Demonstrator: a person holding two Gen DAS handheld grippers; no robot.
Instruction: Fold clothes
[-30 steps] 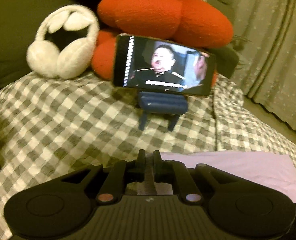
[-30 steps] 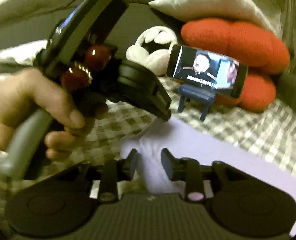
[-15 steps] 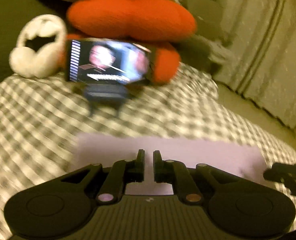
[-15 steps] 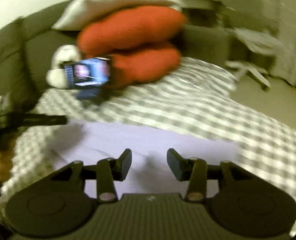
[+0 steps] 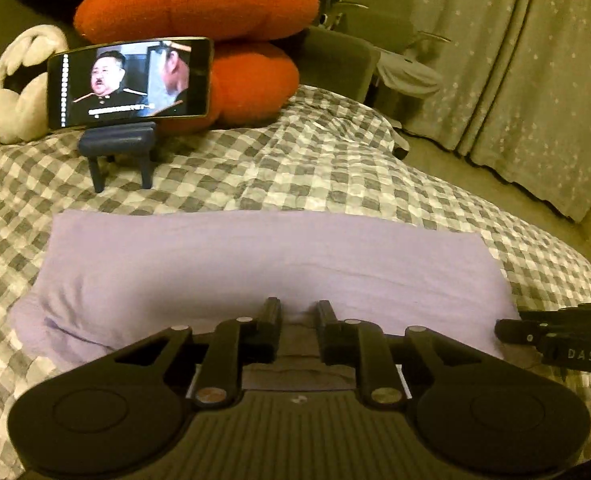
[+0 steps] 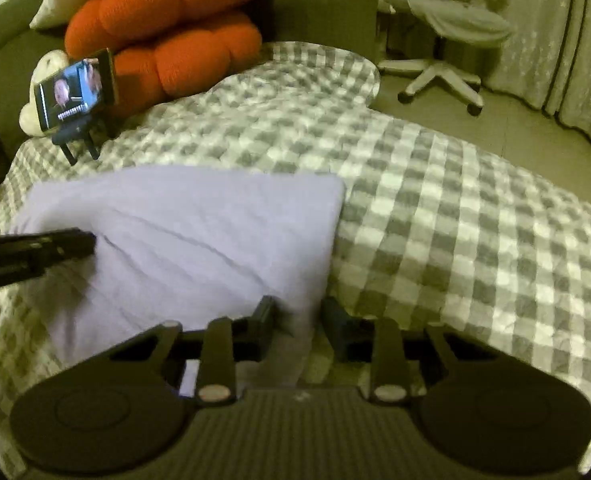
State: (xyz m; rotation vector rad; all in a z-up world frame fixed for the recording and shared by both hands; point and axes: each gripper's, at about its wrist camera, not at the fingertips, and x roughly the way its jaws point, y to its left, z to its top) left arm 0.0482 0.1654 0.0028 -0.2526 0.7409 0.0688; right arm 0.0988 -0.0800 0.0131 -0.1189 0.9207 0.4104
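The cloth, a pale lilac piece folded into a flat rectangle, lies on the checked quilt in the near half of the bed; its long edges run across the left wrist view, its far edge straight and its left end a little rumpled.

The left claw sits over the cloth's near long edge, about midway along it; its jaws are opening, a narrow gap between them, with lilac fabric showing in that gap; whether the pads press on it I cannot tell. In the right wrist view that same claw comes in from the left and its tip rests over the cloth's left part.

The right claw is at the cloth's near right corner; its jaws are closing, a gap between them; the corner's edge runs down into that gap, fabric beside the left finger, quilt by the right one; the pads stand clear of it.

Beyond the cloth, well apart, a phone stands on a small stand with a video playing; behind it are orange cushions and white earmuffs.
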